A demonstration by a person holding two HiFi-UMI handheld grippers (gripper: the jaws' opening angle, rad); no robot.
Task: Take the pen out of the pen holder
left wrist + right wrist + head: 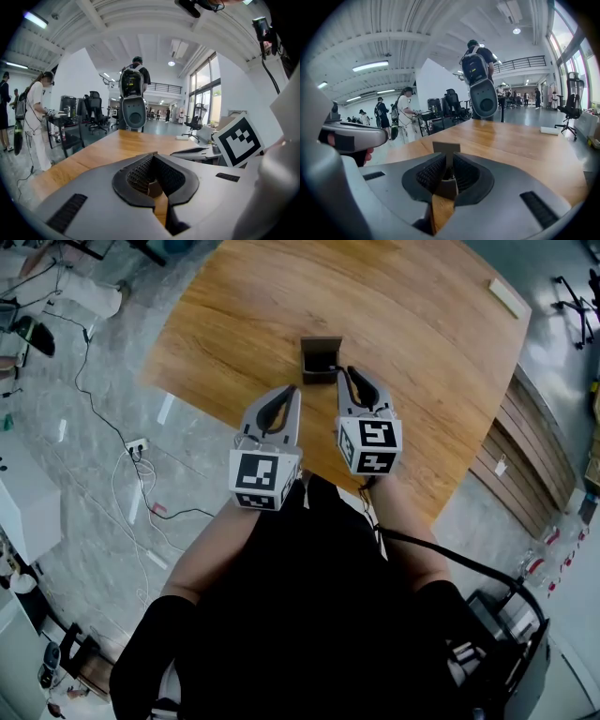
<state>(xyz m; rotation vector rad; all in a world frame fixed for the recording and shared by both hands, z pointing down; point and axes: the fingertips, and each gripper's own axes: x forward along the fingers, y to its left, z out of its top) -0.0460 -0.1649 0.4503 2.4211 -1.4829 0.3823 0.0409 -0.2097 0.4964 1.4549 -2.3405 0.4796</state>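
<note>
The pen holder (320, 351) stands on the wooden table (422, 352), and a thin dark shape inside it looks like the pen (330, 367), though I can't be sure. My right gripper (345, 373) sits just beside the holder. Its jaws are a narrow gap apart, and the holder's back panel shows through that gap. My left gripper (292, 395) is short of the holder. Its jaws meet at the tips and grip nothing.

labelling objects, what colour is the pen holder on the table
The box-shaped pen holder is dark brown; head view shows it best.
</note>
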